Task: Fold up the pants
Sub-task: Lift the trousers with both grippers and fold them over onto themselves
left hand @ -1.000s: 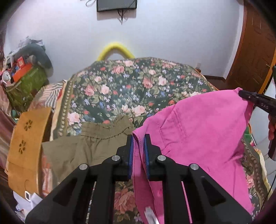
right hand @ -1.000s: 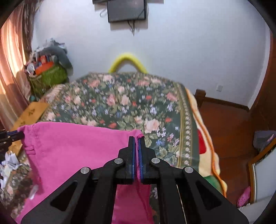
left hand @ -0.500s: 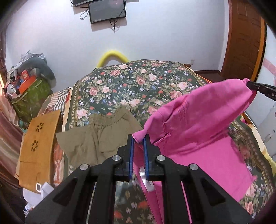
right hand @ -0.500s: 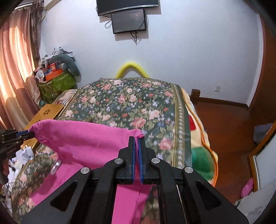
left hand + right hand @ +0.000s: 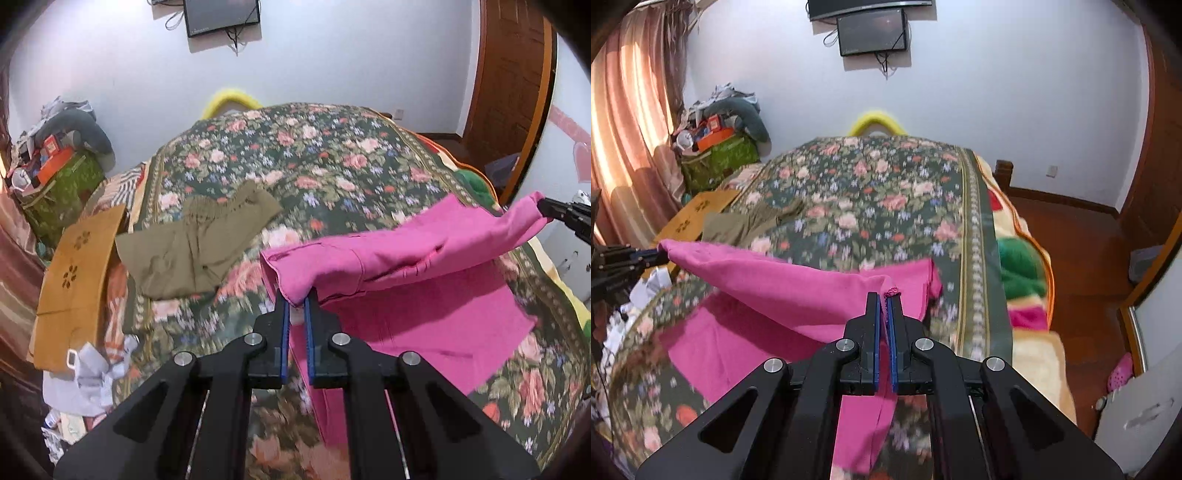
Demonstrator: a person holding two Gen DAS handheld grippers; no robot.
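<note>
Pink pants [image 5: 413, 258] hang between my two grippers over the near right part of the bed [image 5: 314, 155]. My left gripper [image 5: 295, 301] is clamped on one corner of the lifted edge, and my right gripper [image 5: 884, 295] is clamped on the other corner. The upper layer sags between them, while the lower part lies flat on the floral cover. Olive shorts [image 5: 195, 240] lie crumpled on the left side of the bed, apart from the pants, just beside a cardboard sheet [image 5: 77, 280].
</note>
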